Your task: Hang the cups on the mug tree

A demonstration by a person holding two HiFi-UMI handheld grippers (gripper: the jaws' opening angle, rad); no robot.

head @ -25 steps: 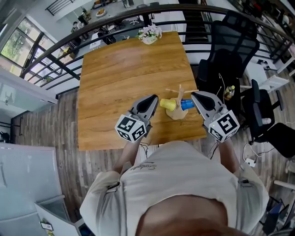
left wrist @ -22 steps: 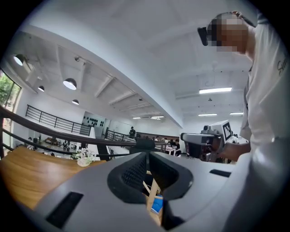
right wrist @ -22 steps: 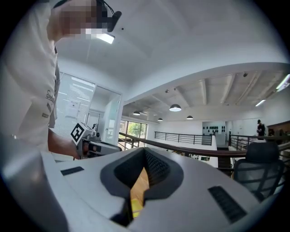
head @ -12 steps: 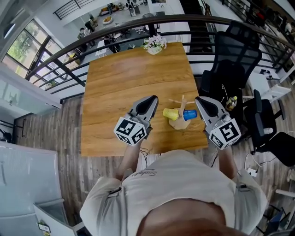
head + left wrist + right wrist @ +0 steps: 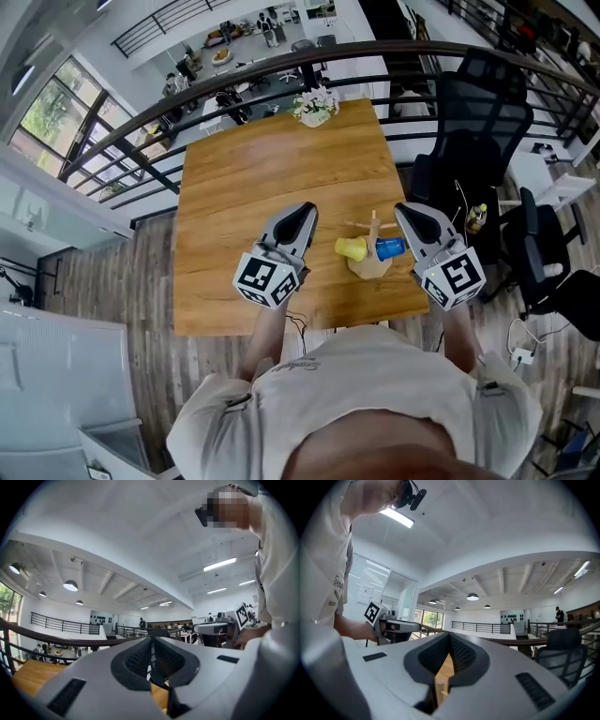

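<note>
Wooden table (image 5: 244,178): mug tree (image 5: 371,269) near front edge, bearing yellow cup (image 5: 352,248) and blue cup (image 5: 390,247). Left gripper (image 5: 307,210) and right gripper (image 5: 402,210) flank it, jaws together, empty.

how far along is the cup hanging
Done: the yellow cup and blue cup both look hung on the mug tree. In hand: nothing; the left claw and right claw are shut and empty, clear of the tree. Left: no other cup shows on the table, so it looks finished.
</note>
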